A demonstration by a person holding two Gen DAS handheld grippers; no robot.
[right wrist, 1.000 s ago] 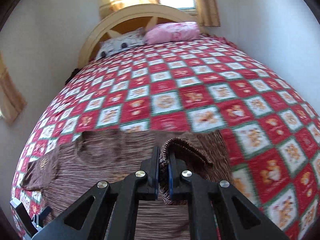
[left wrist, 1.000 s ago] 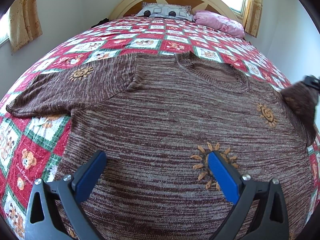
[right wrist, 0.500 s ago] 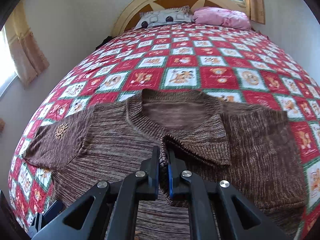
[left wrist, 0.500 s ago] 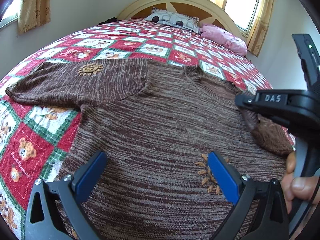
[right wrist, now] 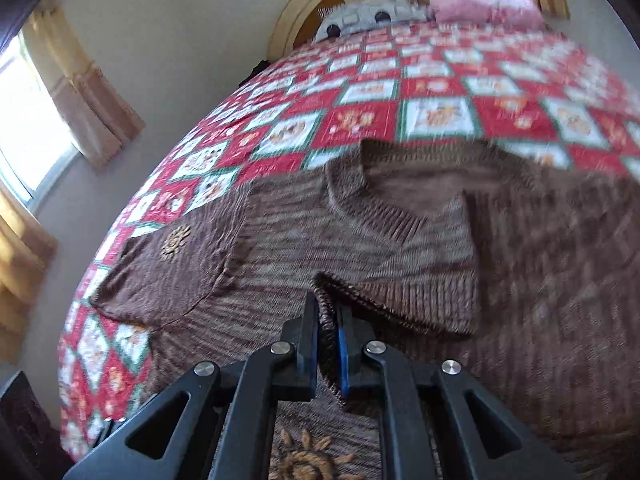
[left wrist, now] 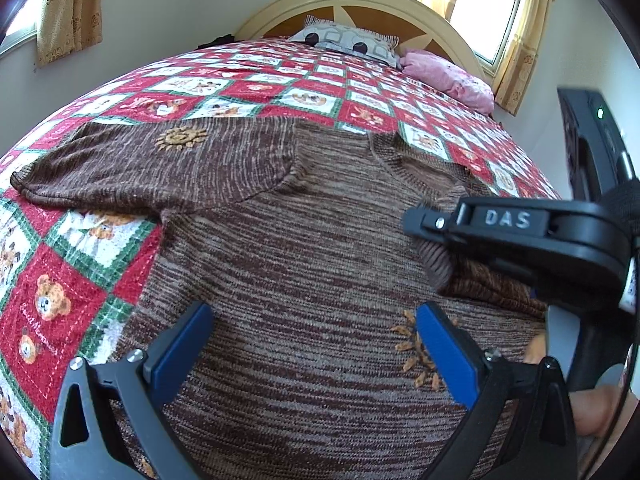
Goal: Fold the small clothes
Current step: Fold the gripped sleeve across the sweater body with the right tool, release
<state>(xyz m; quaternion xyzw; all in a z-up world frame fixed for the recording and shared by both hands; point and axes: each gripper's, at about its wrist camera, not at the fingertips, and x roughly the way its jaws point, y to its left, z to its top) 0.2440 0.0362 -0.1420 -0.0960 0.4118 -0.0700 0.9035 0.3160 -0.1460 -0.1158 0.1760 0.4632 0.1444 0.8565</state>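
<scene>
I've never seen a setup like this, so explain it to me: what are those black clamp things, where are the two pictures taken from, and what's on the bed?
A person holds two hand-held grippers, each carrying a wide-angle camera looking along its fingers. One picture looks from the left gripper, open above a brown knitted sweater spread on a bed with a red teddy-bear quilt. The other looks from the right gripper, whose jaws, just starting to open, hold the sweater's folded-in sleeve cuff.
</scene>
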